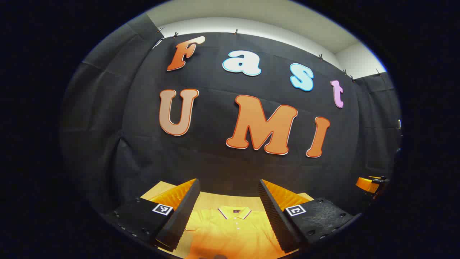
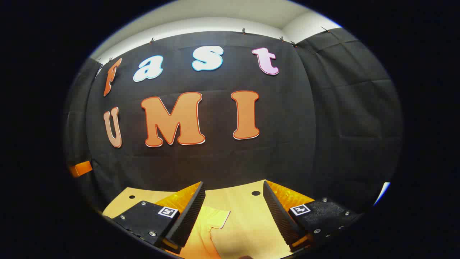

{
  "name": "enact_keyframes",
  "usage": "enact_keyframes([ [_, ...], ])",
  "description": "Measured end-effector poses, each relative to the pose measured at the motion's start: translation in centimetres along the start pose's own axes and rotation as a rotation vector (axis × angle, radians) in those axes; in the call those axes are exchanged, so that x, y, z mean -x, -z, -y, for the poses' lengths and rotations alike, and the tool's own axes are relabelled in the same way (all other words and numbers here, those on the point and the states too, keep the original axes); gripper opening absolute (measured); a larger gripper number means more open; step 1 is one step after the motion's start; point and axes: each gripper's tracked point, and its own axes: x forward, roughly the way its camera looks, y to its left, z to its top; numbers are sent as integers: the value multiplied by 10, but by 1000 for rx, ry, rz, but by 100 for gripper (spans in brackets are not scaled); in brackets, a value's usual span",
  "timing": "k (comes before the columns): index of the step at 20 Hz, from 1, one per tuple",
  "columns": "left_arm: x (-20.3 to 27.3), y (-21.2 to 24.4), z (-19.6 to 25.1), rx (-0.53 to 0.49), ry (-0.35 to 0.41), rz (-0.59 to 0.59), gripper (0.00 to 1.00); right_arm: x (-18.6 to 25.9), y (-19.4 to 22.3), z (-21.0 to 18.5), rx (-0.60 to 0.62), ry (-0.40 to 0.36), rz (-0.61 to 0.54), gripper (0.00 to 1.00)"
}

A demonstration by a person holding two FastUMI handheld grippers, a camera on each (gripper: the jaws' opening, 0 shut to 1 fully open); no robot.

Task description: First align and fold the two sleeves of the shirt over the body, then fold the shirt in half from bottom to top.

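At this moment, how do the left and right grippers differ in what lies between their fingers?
The left gripper frames the yellow shirt's collar and button placket; the right gripper frames one sleeve plus bare wooden table. The left sits over the shirt's middle, the right over its side. Both are open, holding nothing.

- Your left gripper [image 1: 229,208] has two wedge-shaped fingers with ribbed inner faces.
- Each finger sits on a black block carrying a small square black-and-white marker [image 1: 162,209], with small screws along the block's edge.
- Your right gripper [image 2: 233,212] is built the same: ribbed fingers, black blocks, a square marker [image 2: 300,209] on each, and silver screws [image 2: 152,233] on top.
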Motion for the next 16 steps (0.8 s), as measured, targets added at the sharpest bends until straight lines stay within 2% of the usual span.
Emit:
enact_keyframes([
  [2,-2,-5,4,-2,-40,21,98,-9,-3,-1,-33,-36,-13,100],
  [5,5,-5,9,11,-77,33,98,-22,10,2,32,-61,-40,98],
  [7,7,-5,5,-5,-75,34,97,-21,16,0,28,-67,-60,98],
  [10,6,-2,-11,-57,-46,-5,98,-17,21,-7,-16,-18,-72,98],
  [16,4,-13,-65,-98,-72,7,98,-9,28,-39,-5,19,-95,98],
])
